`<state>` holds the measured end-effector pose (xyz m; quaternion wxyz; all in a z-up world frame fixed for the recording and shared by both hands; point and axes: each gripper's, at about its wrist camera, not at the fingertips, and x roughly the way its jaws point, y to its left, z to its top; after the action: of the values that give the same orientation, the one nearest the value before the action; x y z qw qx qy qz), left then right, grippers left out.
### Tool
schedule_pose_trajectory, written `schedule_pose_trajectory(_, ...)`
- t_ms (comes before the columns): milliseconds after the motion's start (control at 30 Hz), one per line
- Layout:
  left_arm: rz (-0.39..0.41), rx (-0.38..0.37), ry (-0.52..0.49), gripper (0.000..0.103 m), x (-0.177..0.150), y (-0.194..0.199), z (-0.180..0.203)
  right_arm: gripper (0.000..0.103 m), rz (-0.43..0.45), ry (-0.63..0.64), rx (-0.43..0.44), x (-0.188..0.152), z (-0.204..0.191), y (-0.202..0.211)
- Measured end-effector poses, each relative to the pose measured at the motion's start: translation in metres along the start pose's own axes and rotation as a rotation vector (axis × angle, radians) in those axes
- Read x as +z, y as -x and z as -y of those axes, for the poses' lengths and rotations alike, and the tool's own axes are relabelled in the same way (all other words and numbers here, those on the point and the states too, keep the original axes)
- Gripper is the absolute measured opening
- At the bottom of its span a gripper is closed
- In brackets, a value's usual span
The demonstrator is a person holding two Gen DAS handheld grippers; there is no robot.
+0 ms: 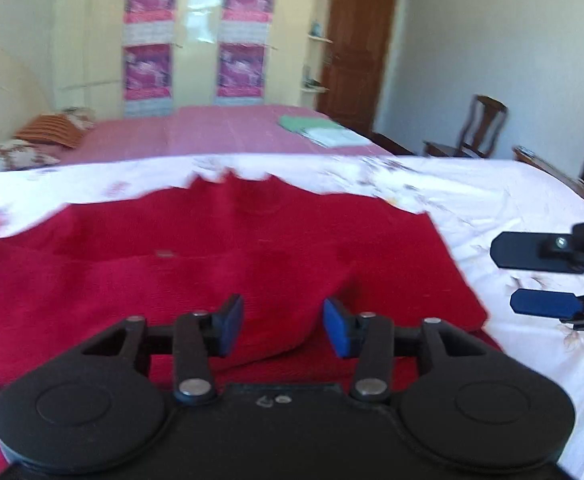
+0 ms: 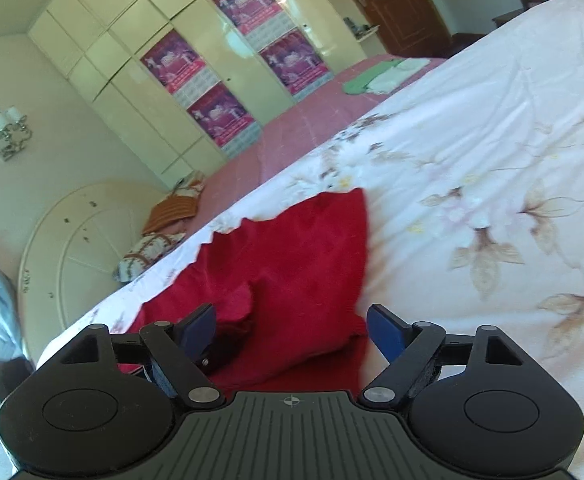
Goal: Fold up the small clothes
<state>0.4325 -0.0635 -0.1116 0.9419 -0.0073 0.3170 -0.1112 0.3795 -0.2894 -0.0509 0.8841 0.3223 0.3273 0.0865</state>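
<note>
Left gripper (image 1: 283, 328) open over red cloth (image 1: 219, 264), right gripper (image 2: 292, 332) open at its edge, bare floral sheet (image 2: 492, 140) beside

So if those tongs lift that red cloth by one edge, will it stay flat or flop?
The red cloth will likely flop: it already lies in soft folds and ripples. It looks like a thick knit, so it probably sags heavily rather than flutters. Pushed, it would probably bunch up on the floral bedsheet instead of sliding.

Garment (image 1: 219, 264) on sheet (image 1: 472, 192), pillows (image 1: 47, 136) behind
</note>
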Motion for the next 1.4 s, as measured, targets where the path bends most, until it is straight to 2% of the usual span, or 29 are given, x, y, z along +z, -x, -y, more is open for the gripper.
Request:
schedule_pose_trajectory(133,0.014,0.156,0.128,0.050,-0.023,0.046,-0.069,0.081,-0.048,-0.026,0.069,-0.003,-0.013,-0.025)
schedule_pose_trajectory(200,-0.019,0.233,0.173,0.050,-0.037,0.056,-0.104,0.078,-0.086,-0.044,0.099,-0.007,-0.020,-0.044)
schedule_pose_trajectory(267,-0.065,0.268,0.219,0.049,-0.046,0.058,-0.132,0.075,-0.129,-0.056,0.110,-0.012,-0.026,-0.066)
schedule_pose_trajectory(333,-0.090,0.241,0.256,0.052,-0.048,0.055,-0.152,0.056,-0.181,-0.060,0.070,-0.018,-0.031,-0.089)
schedule_pose_trajectory(400,-0.080,0.202,0.289,0.056,-0.046,0.051,-0.159,0.046,-0.179,-0.038,0.040,-0.021,-0.039,-0.099)
schedule_pose_trajectory(467,-0.062,0.168,0.341,0.058,-0.041,0.048,-0.166,0.014,-0.191,-0.016,0.028,-0.021,-0.047,-0.107)
schedule_pose_trajectory(500,-0.053,0.147,0.375,0.058,-0.041,0.047,-0.169,0.003,-0.198,-0.005,0.025,-0.020,-0.050,-0.110)
schedule_pose_trajectory(567,-0.059,0.125,0.393,0.058,-0.038,0.041,-0.170,0.002,-0.154,0.049,0.039,-0.014,-0.065,-0.103)
schedule_pose_trajectory(633,-0.068,0.163,0.346,0.055,-0.038,0.037,-0.162,0.002,-0.067,0.079,0.071,0.000,-0.079,-0.083)
schedule_pose_trajectory(700,-0.041,0.149,0.372,0.054,-0.036,0.037,-0.163,0.002,0.010,0.093,0.093,0.014,-0.089,-0.062)
schedule_pose_trajectory(767,-0.042,0.148,0.391,0.054,-0.034,0.036,-0.167,0.002,0.036,0.129,0.088,0.024,-0.094,-0.050)
schedule_pose_trajectory(900,-0.069,0.172,0.362,0.051,-0.034,0.028,-0.170,0.003,0.024,0.170,0.028,0.026,-0.087,-0.046)
schedule_pose_trajectory(1233,-0.082,0.157,0.319,0.046,-0.035,0.029,-0.175,0.003,-0.006,0.108,-0.089,0.007,-0.034,-0.038)
schedule_pose_trajectory(1333,-0.093,0.156,0.310,0.046,-0.034,0.028,-0.174,0.003,-0.068,0.135,-0.156,0.000,-0.021,-0.050)
schedule_pose_trajectory(1400,-0.102,0.150,0.301,0.046,-0.033,0.028,-0.175,0.003,-0.080,0.126,-0.151,-0.006,-0.013,-0.050)
